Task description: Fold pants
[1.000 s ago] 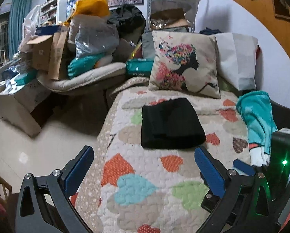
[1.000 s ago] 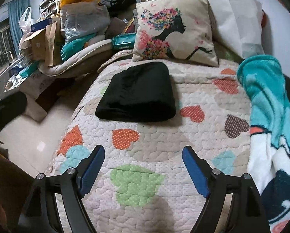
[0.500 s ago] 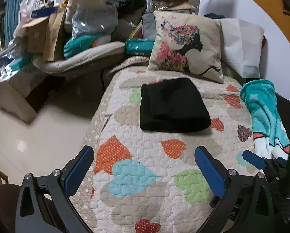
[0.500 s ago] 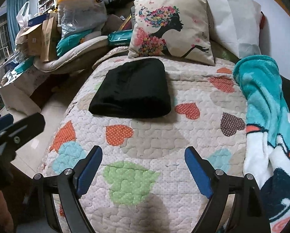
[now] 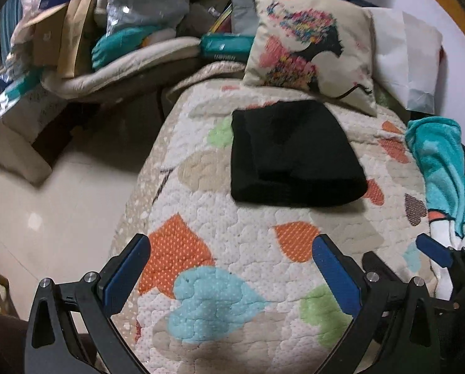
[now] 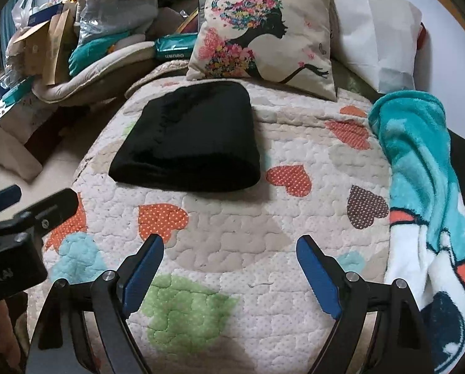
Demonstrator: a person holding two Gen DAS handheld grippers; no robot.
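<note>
From the left wrist view, the left gripper (image 5: 229, 261) hangs over the heart-patterned quilt (image 5: 220, 299), jaws spread wide, nothing between them. The black pants (image 5: 291, 155) lie in a neat folded bundle, just in front of the printed cushion (image 5: 307, 50) and well apart from the fingertips. To the cushion's right and nearer us sits a teal blanket (image 5: 438, 162), and the right gripper's blue tip pokes in beside it. The risk here: the bundle looks already folded, so a careless pinch at one layer could pull the stack open. And the two tools are close together; they could knock each other if both reach for the same edge

Over to the right wrist view. The right gripper (image 6: 229, 265) is gaping too, holding nothing, quilt showing between its blue pads (image 6: 316, 277). The pants rest directly below the cushion's lower edge, their rounded fold facing us, still clear of the jaws. The teal blanket runs down from the cushion's right-hand corner, just beside this gripper's right finger. I reckon a wide sweep could snag that fleece and drag it onto the quilt. The left tool shows at the left edge; crowding is my other worry. The quilt is soft and puckered, so a low scoop might catch quilt along with trouser cloth
</note>
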